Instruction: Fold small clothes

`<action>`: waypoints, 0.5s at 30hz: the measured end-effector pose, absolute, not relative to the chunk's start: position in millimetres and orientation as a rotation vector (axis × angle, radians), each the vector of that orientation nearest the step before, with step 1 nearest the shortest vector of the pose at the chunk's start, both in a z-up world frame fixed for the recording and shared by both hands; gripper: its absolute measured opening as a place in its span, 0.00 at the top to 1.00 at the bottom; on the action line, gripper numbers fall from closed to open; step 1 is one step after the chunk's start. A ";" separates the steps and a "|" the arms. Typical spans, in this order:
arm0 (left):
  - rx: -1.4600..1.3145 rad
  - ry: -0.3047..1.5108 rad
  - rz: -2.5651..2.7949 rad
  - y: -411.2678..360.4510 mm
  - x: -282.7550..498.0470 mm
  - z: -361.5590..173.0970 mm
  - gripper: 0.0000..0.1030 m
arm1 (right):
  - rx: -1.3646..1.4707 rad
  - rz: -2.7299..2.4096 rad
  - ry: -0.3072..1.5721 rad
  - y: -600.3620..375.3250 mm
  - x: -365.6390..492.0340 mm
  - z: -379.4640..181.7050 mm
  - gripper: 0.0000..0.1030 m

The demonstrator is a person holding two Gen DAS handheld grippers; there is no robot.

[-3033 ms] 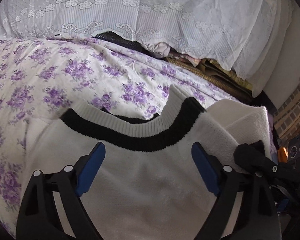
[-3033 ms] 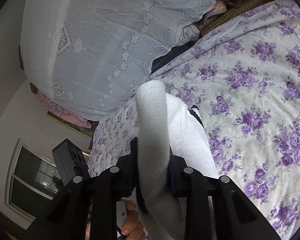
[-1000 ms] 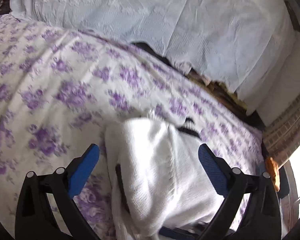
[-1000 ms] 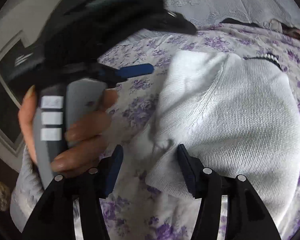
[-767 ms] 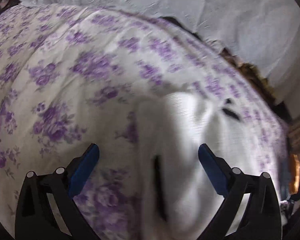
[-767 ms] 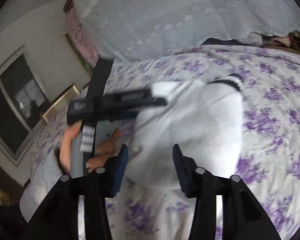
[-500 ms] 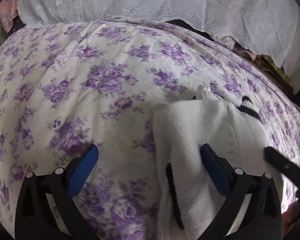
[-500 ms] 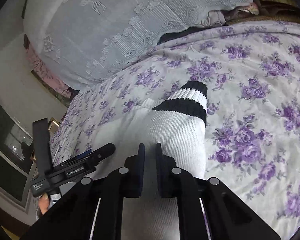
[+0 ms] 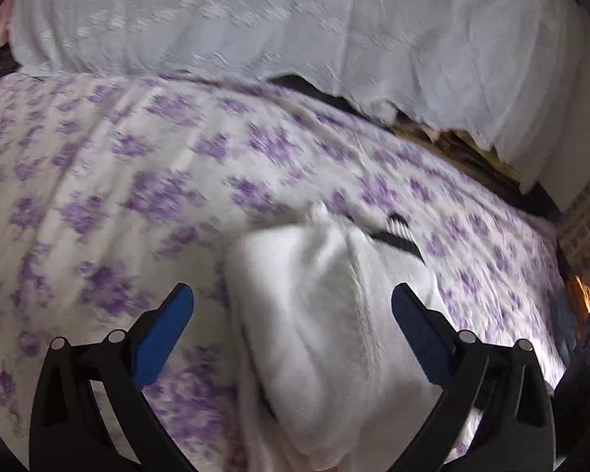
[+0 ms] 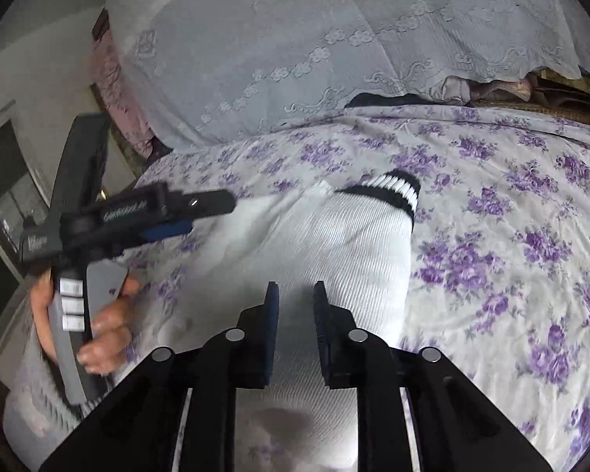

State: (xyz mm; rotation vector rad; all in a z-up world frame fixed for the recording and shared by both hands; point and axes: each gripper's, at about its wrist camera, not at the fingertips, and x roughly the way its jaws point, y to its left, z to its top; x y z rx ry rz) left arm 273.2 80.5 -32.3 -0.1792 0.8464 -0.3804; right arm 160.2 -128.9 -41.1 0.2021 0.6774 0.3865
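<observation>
A small white knit sweater [image 9: 326,322] with a black-striped collar [image 9: 399,236] lies folded into a narrow bundle on the purple-flowered bedsheet [image 9: 137,181]. My left gripper [image 9: 293,306] is open, its blue pads wide apart over the near end of the sweater, holding nothing. In the right wrist view the sweater [image 10: 334,244] lies ahead with its striped collar [image 10: 389,188] at the far end. My right gripper [image 10: 295,303] hovers over it with a narrow gap between the jaws, empty. The left gripper [image 10: 200,212] shows there at the left, held by a hand [image 10: 106,322].
A white lace-covered pile [image 9: 295,23] runs along the far side of the bed. Dark and brown fabrics [image 9: 464,145] show under its edge. A brick wall [image 9: 586,220] is at the right. A window [image 10: 0,204] is at the left.
The right gripper let go of the sweater sleeve it held three seconds ago. The sweater now lies folded narrow. The right jaws have parted slightly in the last half second, and both grippers hover above.
</observation>
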 end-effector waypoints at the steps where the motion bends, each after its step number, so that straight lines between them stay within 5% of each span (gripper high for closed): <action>1: -0.152 0.880 -0.374 73.7 275.9 -42.0 0.05 | 0.154 0.381 0.711 -120.9 160.3 -49.2 0.77; 9: -0.120 0.943 -0.349 64.6 279.9 -64.4 0.04 | 0.082 0.404 0.705 -107.7 157.7 -56.8 0.61; 15: -0.045 0.826 -0.277 61.8 268.1 -46.5 0.04 | 0.045 0.420 0.613 -96.2 128.1 -39.0 0.61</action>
